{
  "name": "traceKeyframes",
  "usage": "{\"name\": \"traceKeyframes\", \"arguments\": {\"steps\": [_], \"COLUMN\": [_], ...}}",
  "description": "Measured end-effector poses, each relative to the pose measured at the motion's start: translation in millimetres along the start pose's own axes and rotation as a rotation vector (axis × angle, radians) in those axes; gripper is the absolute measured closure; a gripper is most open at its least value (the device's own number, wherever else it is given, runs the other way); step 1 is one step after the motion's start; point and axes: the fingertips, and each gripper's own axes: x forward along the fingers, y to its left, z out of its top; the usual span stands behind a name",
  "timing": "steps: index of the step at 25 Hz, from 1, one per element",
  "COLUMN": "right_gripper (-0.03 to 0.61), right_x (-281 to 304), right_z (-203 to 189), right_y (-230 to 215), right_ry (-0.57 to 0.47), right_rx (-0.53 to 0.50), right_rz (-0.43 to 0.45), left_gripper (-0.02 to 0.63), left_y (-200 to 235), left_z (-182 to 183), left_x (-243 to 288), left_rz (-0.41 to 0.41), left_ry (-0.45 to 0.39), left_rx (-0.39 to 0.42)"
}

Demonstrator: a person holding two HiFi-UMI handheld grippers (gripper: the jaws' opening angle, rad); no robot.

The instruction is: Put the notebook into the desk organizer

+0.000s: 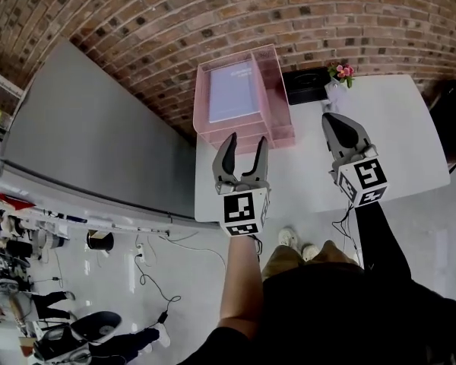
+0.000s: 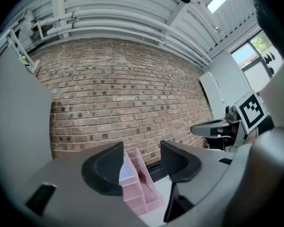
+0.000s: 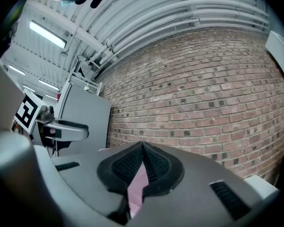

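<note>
Head view, notebook (image 1: 233, 91) inside pink organizer (image 1: 278, 105)

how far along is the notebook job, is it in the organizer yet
Looks done: the notebook lies inside the pink desk organizer on the white table. Nothing is in hand: the left gripper is open and empty, the right gripper shut on nothing, both short of the organizer. Nothing appears left.
</note>
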Motion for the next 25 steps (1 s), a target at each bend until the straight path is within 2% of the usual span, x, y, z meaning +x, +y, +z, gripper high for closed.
{"name": "traceKeyframes", "arguments": {"steps": [4,7,10,11,16,22,25], "right_gripper": [0.557,0.558,0.558,0.557,0.557,0.558,0.558], "right_x": [-16,-21,-26,-27,-25,-24,-24], "right_z": [-4,-6,-10,-10,-5,1,-1], "right_y": [6,13,18,19,25,31,30], "right_ry": [0.004,0.002,0.008,0.009,-0.002,-0.003,0.001], "right_rx": [-0.009,-0.015,-0.028,-0.031,-0.046,-0.115,-0.111], "right_rz": [0.019,0.043,0.063,0.068,0.086,0.08,0.076], "left_gripper": [0.392,0.483,0.538,0.593,0.6,0.6,0.6], "left_y": [-15,-19,-21,-22,-15,-4,-2], "left_z": [-1,-3,0,1,11,10,5], "left_x": [-13,-24,-32,-35,-43,-47,-49], "left_rz": [0.008,0.022,0.035,0.032,0.041,0.066,0.075], "left_ry": [0.003,0.002,-0.011,-0.016,-0.053,-0.054,-0.042], "left_rx": [0.013,0.027,0.038,0.037,0.032,0.013,0.008]}}
